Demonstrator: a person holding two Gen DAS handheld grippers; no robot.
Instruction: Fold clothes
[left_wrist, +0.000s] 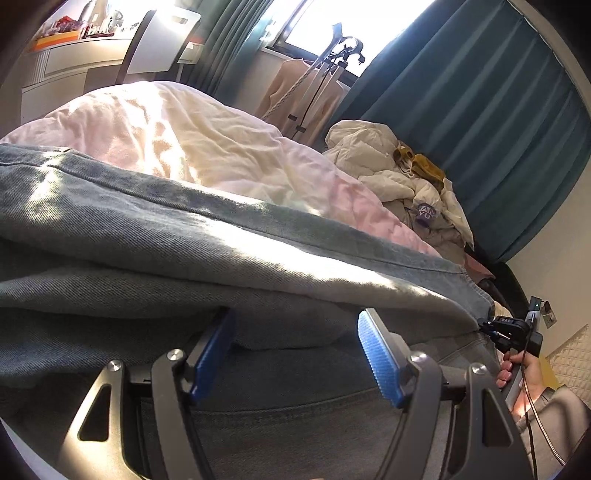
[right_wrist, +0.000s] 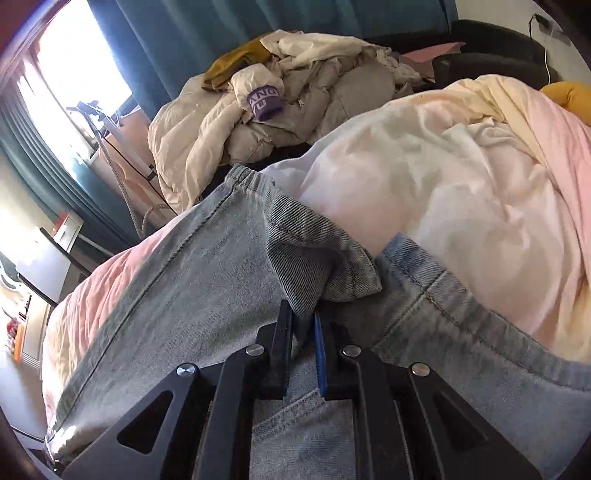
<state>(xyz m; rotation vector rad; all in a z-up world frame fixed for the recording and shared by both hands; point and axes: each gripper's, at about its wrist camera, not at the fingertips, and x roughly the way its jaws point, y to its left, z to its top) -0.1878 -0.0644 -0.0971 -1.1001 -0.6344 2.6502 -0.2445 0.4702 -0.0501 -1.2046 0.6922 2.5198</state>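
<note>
Light blue jeans (left_wrist: 184, 229) lie spread over the bed, with a folded layer on top. My left gripper (left_wrist: 295, 321) hovers low over them, its blue pads (left_wrist: 376, 354) wide apart and open, pressing on nothing. In the right wrist view the jeans (right_wrist: 207, 280) run from the elastic waistband toward the camera. My right gripper (right_wrist: 301, 314) is shut on a bunched fold of the denim (right_wrist: 314, 258), which sticks up between its fingers. From the left wrist view the right gripper (left_wrist: 509, 328) shows at the jeans' far edge, held by a hand (left_wrist: 524, 369).
A pink and white duvet (right_wrist: 443, 177) lies rumpled under and beside the jeans. A heap of cream jackets (right_wrist: 277, 110) with a mustard garment sits at the bed's far end. Teal curtains (left_wrist: 480, 110), a garment steamer stand (left_wrist: 332, 74) and a desk (left_wrist: 74, 62) stand beyond.
</note>
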